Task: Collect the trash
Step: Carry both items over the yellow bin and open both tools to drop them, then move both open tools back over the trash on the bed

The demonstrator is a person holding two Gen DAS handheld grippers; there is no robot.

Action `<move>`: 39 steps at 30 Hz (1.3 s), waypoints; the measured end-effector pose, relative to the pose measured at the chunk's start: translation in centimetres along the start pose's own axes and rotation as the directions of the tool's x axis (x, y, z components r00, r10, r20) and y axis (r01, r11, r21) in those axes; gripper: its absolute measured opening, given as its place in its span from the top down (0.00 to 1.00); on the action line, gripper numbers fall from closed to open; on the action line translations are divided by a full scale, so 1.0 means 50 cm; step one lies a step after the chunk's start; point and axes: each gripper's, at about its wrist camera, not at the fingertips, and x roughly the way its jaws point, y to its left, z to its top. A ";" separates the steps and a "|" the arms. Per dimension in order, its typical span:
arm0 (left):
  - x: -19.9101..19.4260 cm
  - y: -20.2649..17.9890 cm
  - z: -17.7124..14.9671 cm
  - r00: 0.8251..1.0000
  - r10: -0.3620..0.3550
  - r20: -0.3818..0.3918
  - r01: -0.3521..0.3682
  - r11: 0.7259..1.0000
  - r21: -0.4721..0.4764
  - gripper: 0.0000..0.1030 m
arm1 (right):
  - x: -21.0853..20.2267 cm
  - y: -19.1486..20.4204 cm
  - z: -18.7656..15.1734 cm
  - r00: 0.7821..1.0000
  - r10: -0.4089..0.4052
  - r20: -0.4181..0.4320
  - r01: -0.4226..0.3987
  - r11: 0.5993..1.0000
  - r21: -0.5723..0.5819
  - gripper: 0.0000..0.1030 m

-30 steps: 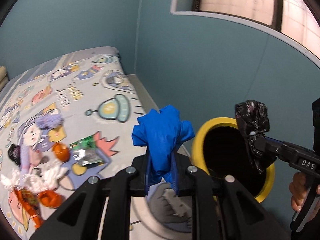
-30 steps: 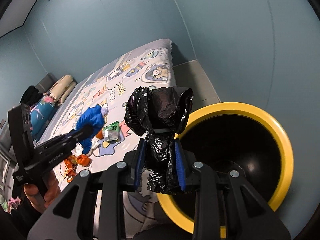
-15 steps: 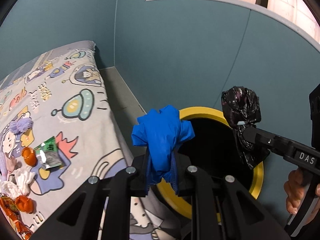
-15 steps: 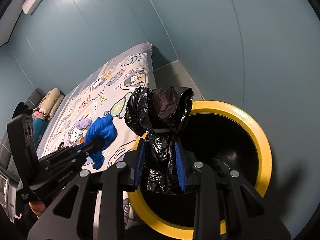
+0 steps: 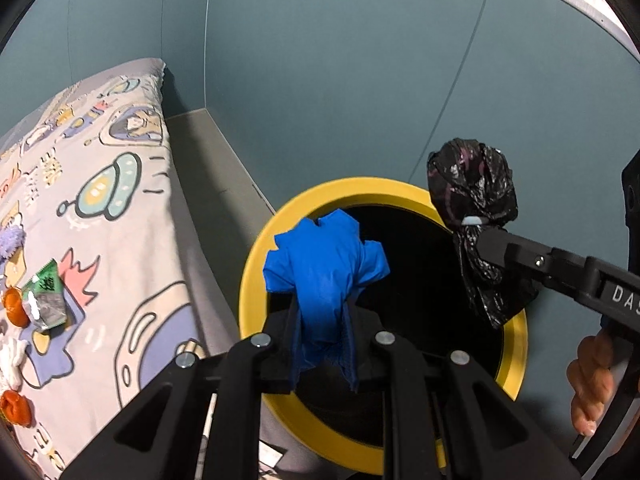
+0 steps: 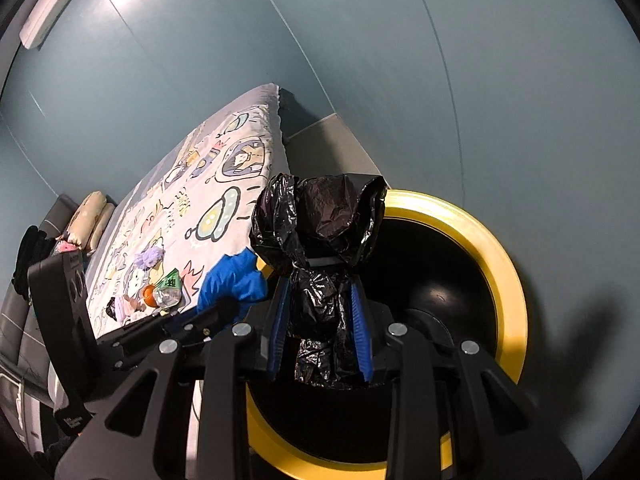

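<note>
Left hand-held gripper (image 5: 323,332) pinches a blue wad (image 5: 325,264) — right hand-held gripper (image 6: 320,332) pinches a black bag (image 6: 320,236) — both above the yellow-rimmed bin (image 5: 252,264).

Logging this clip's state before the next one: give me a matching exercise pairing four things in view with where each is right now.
Things:
1. crumpled blue plastic bag
2. crumpled black plastic bag
3. round yellow-rimmed trash bin
4. green snack wrapper

Places:
A. lying on the cartoon-print bedspread
B. clamped in the right gripper
C. standing on the floor beside the bed
D. clamped in the left gripper

Pairs: 1-D, 2-B, 3-C, 4-A
</note>
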 end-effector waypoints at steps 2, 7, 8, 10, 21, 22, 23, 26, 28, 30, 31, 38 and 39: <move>0.005 0.000 -0.003 1.000 -0.016 -0.011 0.016 1.000 -0.011 0.84 | 0.001 0.001 0.001 1.000 0.002 0.001 -0.002 1.000 0.004 0.73; 0.011 0.001 -0.006 1.000 -0.021 -0.016 0.021 1.000 -0.024 0.84 | -0.002 -0.006 0.001 1.000 -0.007 0.010 0.007 1.000 0.010 0.72; 0.010 0.002 -0.006 1.000 -0.023 -0.013 0.022 0.999 -0.026 0.84 | -0.002 -0.006 0.001 1.000 -0.008 0.011 0.008 1.000 0.015 0.71; 0.013 0.003 -0.006 0.999 -0.041 -0.017 0.041 0.999 -0.032 0.79 | -0.002 -0.008 -0.001 1.000 -0.005 0.015 0.005 1.000 0.023 0.65; -0.020 0.004 -0.005 0.999 -0.043 0.018 0.043 0.998 -0.040 0.48 | -0.029 -0.017 0.000 0.999 -0.027 0.044 0.025 0.998 0.054 0.61; -0.022 0.007 -0.004 0.999 -0.040 0.020 0.041 0.998 -0.040 0.48 | -0.029 -0.018 0.000 0.999 -0.028 0.045 0.025 0.998 0.056 0.61; -0.025 0.009 -0.004 0.999 -0.040 0.021 0.041 0.998 -0.043 0.48 | -0.030 -0.015 -0.002 0.999 -0.025 0.044 0.022 0.998 0.057 0.61; -0.040 0.024 -0.006 0.999 -0.029 0.028 0.031 0.998 -0.059 0.48 | -0.033 -0.006 -0.005 0.999 -0.022 0.046 0.020 0.999 0.045 0.60; -0.054 0.042 -0.007 0.999 -0.012 0.038 0.014 0.998 -0.069 0.48 | -0.037 -0.001 -0.005 0.999 -0.019 0.048 0.017 0.999 0.036 0.60; -0.073 0.058 -0.011 0.998 0.012 0.056 -0.008 0.997 -0.073 0.45 | -0.037 0.011 -0.008 0.999 -0.013 0.048 0.012 1.000 0.023 0.55; -0.083 0.067 -0.013 0.998 0.026 0.065 -0.021 0.997 -0.075 0.44 | -0.036 0.017 -0.009 0.999 -0.011 0.047 0.011 1.000 0.016 0.54; -0.162 0.150 -0.025 0.988 0.112 0.110 -0.098 0.988 -0.122 0.36 | -0.021 0.088 -0.014 0.999 0.022 0.034 -0.020 0.999 -0.038 0.54; -0.174 0.164 -0.027 0.985 0.125 0.117 -0.110 0.986 -0.128 0.35 | -0.018 0.103 -0.014 0.999 0.029 0.031 -0.028 0.998 -0.049 0.53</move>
